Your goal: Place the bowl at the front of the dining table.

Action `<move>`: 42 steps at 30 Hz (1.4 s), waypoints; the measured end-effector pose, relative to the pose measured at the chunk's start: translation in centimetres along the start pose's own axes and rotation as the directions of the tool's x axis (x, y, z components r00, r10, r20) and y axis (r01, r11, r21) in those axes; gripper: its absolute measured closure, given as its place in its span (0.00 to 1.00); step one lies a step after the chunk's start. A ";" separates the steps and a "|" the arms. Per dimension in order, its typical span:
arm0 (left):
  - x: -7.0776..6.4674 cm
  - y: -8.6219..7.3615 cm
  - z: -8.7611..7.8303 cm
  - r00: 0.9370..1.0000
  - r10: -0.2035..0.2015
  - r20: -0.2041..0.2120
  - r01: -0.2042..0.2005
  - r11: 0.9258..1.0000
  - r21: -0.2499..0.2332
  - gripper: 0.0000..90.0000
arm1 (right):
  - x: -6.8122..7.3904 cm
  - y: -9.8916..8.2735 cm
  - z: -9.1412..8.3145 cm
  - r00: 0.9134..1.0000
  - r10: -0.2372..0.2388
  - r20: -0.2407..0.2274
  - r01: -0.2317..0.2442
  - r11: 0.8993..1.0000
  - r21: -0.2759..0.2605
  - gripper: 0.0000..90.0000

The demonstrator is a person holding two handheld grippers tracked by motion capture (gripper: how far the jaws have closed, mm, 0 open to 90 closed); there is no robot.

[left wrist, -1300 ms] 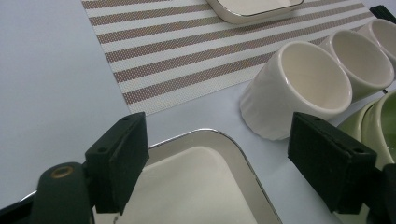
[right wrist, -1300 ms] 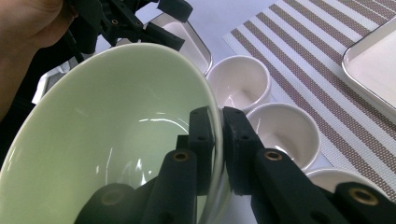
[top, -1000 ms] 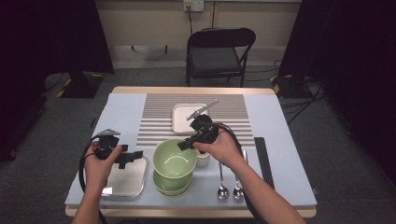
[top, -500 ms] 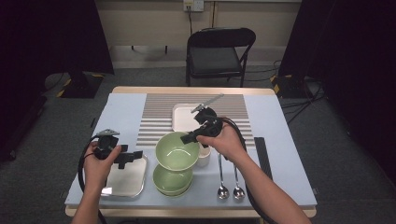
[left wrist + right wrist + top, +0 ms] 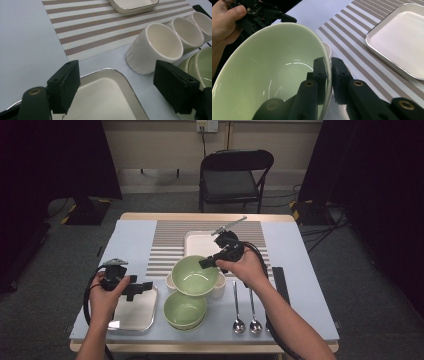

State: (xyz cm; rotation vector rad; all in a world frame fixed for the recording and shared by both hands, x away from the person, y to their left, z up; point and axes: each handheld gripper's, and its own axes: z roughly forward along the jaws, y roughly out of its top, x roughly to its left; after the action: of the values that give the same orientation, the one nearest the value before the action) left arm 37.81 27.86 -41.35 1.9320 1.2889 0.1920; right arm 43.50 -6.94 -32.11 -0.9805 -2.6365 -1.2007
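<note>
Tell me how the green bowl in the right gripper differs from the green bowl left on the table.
The held bowl is lifted and tilted, its rim pinched by the right gripper; the lower bowl rests level on the table, untouched. The held bowl hangs over the white cups; the lower bowl sits nearer the person. Both are pale green and empty.

Readable text: none on any surface.
Labels and brands: none legible on the bowls, cups, trays or spoons.
Numbers and signs: none legible on the desk or the striped mat.
</note>
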 end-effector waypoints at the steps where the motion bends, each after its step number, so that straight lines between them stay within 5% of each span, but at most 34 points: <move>1: 0.0 0.0 0.0 1.000 0.001 0.000 -0.001 1.000 0.000 0.24 | -0.1 0.1 -0.1 1.000 0.001 0.006 -0.001 1.000 0.000 0.92; 42: 0.1 -0.1 0.3 1.000 -0.002 0.005 0.002 1.000 0.005 0.24 | -3.9 1.0 -0.8 0.992 0.087 0.086 -0.084 0.996 -0.040 0.92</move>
State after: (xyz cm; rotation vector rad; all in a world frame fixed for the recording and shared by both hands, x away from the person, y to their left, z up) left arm 37.93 27.78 -41.58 1.9338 1.2888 0.1829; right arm 47.07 -9.08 -32.16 -1.1657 -2.6156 -1.2174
